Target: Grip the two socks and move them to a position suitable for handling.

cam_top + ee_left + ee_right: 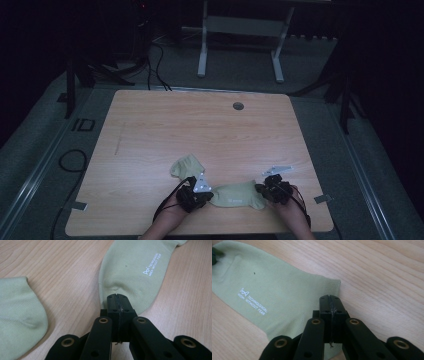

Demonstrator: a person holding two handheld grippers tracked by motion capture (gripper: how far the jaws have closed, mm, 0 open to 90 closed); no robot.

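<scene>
Both grippers are clamped shut on the pale green sock (236, 195) lying flat near the table's (150, 125) front edge, the left gripper (199, 196) pinching its toe end and the right gripper (267, 191) its cuff, while its mate (186, 166) lies apart, so pairing looks barely begun

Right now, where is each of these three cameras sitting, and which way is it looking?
High view: above the person's side, looking forward and down on the table; forearms and both hand-held grippers show.
Left gripper view: rides the left hand-held gripper, looking along shut jaws pinching the printed sock.
Right gripper view: rides the right hand-held gripper, jaws shut at the cuff.
All three share that sock.
</scene>
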